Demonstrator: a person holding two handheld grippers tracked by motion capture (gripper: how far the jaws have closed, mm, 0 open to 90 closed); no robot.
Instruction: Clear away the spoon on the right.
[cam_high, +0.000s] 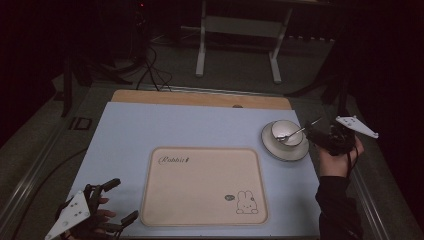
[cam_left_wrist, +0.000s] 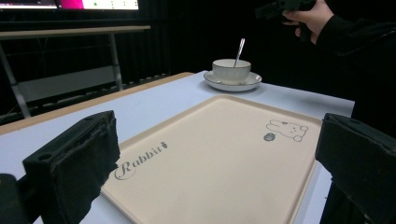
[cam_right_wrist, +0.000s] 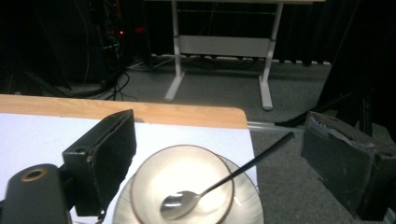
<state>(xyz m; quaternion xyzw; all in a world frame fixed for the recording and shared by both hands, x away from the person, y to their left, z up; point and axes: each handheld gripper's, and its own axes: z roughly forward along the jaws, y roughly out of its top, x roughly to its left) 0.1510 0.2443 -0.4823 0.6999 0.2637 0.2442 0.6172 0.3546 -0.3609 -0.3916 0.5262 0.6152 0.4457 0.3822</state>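
A white cup (cam_high: 286, 131) stands on a saucer (cam_high: 280, 150) at the right of the table, with a metal spoon (cam_high: 296, 132) resting in it, handle pointing right. My right gripper (cam_high: 313, 136) hovers just right of the cup, open. In the right gripper view the spoon handle (cam_right_wrist: 254, 160) slants between the wide-apart jaws of my right gripper (cam_right_wrist: 219, 137) without touching either, above the cup (cam_right_wrist: 187, 179). My left gripper (cam_high: 122, 200) is open and holds nothing at the near left corner, beside a beige rabbit-print tray (cam_high: 202, 185). The left gripper view looks over the tray (cam_left_wrist: 219, 158) toward the cup (cam_left_wrist: 231, 70).
A pale blue mat (cam_high: 130, 135) covers the table, with a wooden strip (cam_high: 200, 98) along the far edge. Beyond the table, a white stand (cam_high: 237, 30) and cables (cam_high: 155, 75) sit on the grey floor. The table's right edge lies close beside the saucer.
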